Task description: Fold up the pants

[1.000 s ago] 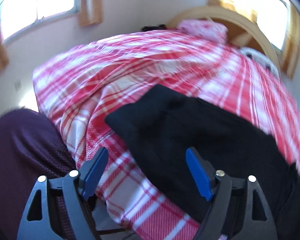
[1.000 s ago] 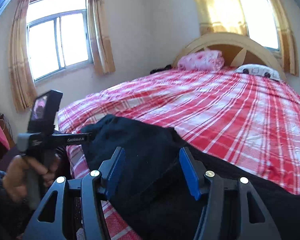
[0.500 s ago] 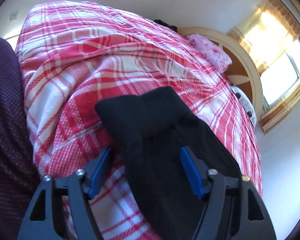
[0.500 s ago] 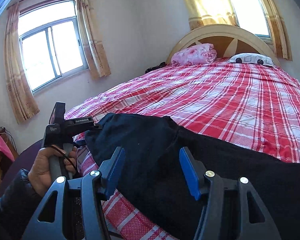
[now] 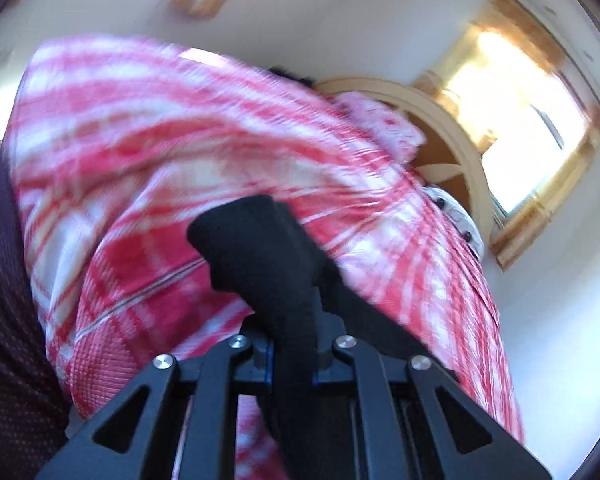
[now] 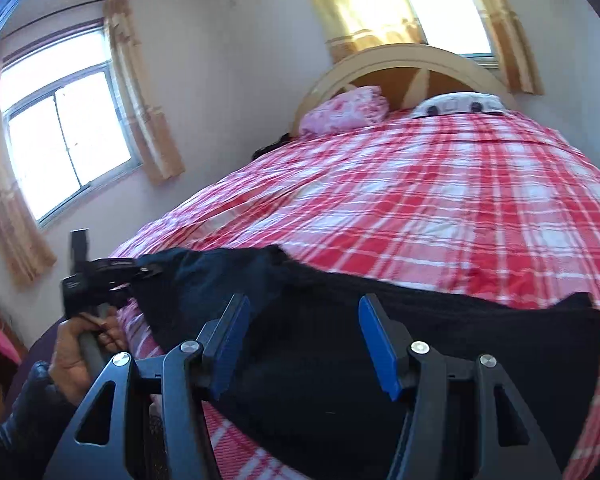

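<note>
With your left hand-held gripper [image 5: 293,354] clenched on the near-left end of the black pants [image 6: 380,344] on the bed [image 6: 440,200], right hand-held gripper [image 6: 306,344] released above them: grip before lifting evenly.

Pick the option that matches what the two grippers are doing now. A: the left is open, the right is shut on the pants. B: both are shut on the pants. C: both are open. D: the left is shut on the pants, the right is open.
D: the left gripper has its jaws closed on a bunch of the black pants, while the right gripper hovers over them with its jaws wide apart.
</note>
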Demonstrator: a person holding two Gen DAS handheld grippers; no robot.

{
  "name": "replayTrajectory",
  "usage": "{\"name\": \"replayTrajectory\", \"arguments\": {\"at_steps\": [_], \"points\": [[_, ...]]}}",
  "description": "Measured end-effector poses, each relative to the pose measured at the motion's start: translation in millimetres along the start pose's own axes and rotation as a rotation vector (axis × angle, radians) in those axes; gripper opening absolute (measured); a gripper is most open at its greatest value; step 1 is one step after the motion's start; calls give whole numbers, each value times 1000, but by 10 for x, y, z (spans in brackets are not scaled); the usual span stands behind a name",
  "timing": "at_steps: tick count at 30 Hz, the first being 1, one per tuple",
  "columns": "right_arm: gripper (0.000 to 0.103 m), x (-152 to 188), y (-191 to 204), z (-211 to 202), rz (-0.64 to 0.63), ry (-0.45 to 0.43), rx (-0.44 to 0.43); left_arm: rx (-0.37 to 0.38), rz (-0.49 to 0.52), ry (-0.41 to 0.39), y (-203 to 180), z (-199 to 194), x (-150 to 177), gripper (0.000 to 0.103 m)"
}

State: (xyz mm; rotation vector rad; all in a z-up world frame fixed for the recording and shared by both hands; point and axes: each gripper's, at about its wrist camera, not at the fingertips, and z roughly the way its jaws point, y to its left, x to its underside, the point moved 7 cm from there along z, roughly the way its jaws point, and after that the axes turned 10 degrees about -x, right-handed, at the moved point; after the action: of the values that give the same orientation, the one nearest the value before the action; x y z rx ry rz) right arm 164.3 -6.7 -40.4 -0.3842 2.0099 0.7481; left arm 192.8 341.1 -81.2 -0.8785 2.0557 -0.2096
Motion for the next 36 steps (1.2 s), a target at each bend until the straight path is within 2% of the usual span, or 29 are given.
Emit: {"name": "replayTrajectory", "arguments": {"at_steps": [4, 8, 11, 14, 17, 19, 23, 28, 29, 31, 32, 33, 34, 36], "points": [[59, -46, -392, -321, 63, -50, 94, 91, 195, -132, -630, -443, -48, 12], [59, -22, -825, -747, 147, -113, 185, 239, 445, -209, -1397, -923, 234, 12], [59, 14, -1146, -1101, 232, -167, 254, 390, 610, -211, -1929, -1234, 688, 12], [59, 85, -1375, -1391, 284, -200, 315, 491, 728, -164, -2296, -1361, 1214, 12], [59, 171, -1509, -1620, 325, -226, 345, 513, 877, -139, -2560, -1346, 1799, 12], [59, 224, -1546, -1722, 333, -232, 355, 511, 987, -157, -2641, -1327, 2181, 12], [59, 284, -1581, -1791, 340, -228, 359, 500, 1175, -189, -2625, -1347, 2734, 12], [59, 338, -1600, -1725, 355, -209, 343, 469, 1340, -247, -2578, -1344, 3065, 14], [59, 349, -1578, -1699, 354, -202, 337, 446, 1376, -238, -2566, -1288, 3127, 20], [59, 334, -1533, -1655, 338, -192, 320, 424, 1430, -258, -2539, -1302, 3188, 21], [59, 317, -1509, -1646, 324, -193, 318, 436, 1450, -272, -2531, -1360, 3184, 22], [59, 278, -1464, -1650, 298, -197, 314, 468, 1460, -260, -2523, -1449, 3164, 28], [59, 226, -1409, -1656, 270, -203, 304, 527, 1454, -224, -2507, -1553, 3117, 31], [59, 114, -1325, -1631, 224, -205, 281, 611, 1405, -165, -2471, -1715, 2958, 48]]}}
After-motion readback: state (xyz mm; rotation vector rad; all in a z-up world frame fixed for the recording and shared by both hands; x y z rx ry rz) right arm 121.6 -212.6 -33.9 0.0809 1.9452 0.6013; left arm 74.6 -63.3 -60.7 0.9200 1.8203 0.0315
